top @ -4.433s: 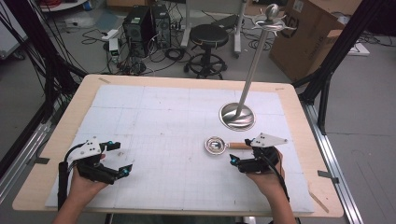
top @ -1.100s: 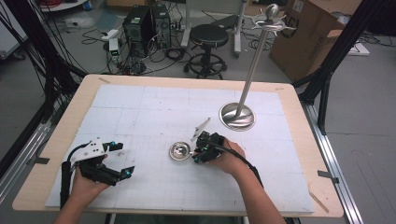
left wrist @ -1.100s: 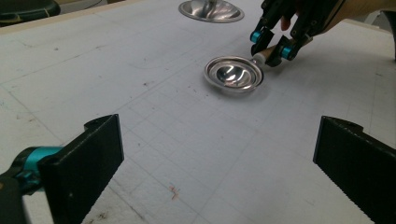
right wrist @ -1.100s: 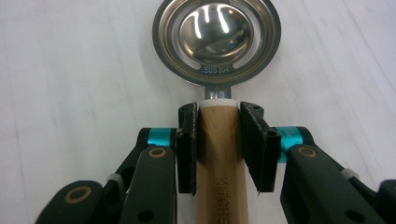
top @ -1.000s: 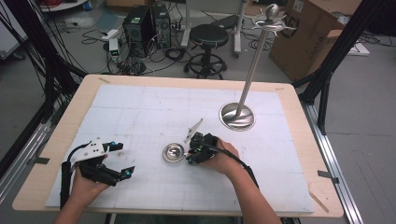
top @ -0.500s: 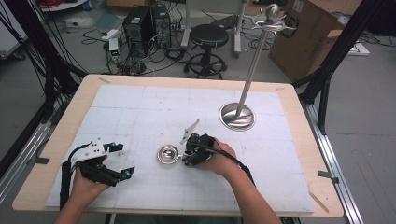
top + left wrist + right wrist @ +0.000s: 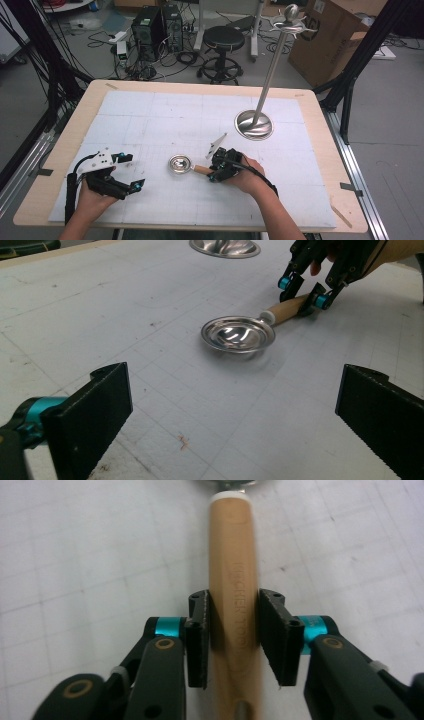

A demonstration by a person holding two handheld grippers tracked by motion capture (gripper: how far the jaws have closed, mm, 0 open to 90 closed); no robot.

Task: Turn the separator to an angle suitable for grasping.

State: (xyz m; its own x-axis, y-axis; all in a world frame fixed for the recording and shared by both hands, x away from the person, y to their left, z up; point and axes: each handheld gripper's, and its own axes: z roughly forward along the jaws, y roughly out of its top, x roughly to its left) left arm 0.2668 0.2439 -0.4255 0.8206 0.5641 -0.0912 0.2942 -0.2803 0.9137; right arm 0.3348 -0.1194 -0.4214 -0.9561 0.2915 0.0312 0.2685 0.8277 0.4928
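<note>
A small steel ladle [image 7: 180,164] with a wooden handle [image 7: 202,170] lies on the white gridded mat [image 7: 150,115], a little front of centre. My right gripper [image 7: 214,173] is shut on that handle; in the right gripper view its pads press both sides of the handle [image 7: 231,555]. From the left gripper view the bowl [image 7: 238,333] rests flat on the mat, with the right gripper [image 7: 300,291] on the handle behind it. My left gripper [image 7: 134,171] sits at the front left, open with nothing between its jaws [image 7: 240,425].
A tall metal stand with a round base [image 7: 254,125] rises at the back right of the mat; the base [image 7: 225,246] also appears in the left gripper view. A stool [image 7: 224,37] and a cardboard box [image 7: 325,45] stand beyond the table's wooden edge [image 7: 200,85].
My right gripper has moved leftward across the mat, towards the centre, with the ladle held by its handle. The left gripper has stayed in place, open.
</note>
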